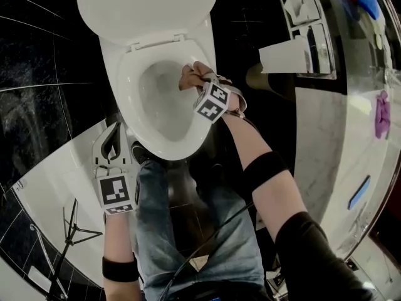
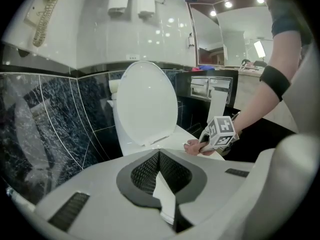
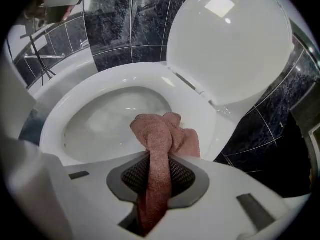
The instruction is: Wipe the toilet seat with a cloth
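On the toilet seat, at the inner edge of the side nearest the right arm: pink cloth, bunched, lying against the rim above the bowl. Right gripper points steeply down, jaws clamped on a fold of the cloth. Lid stands raised. Left gripper near the toilet's front, jaws pressed together.

Head view looks steeply down on the toilet; both gripper views face its raised lid closely.
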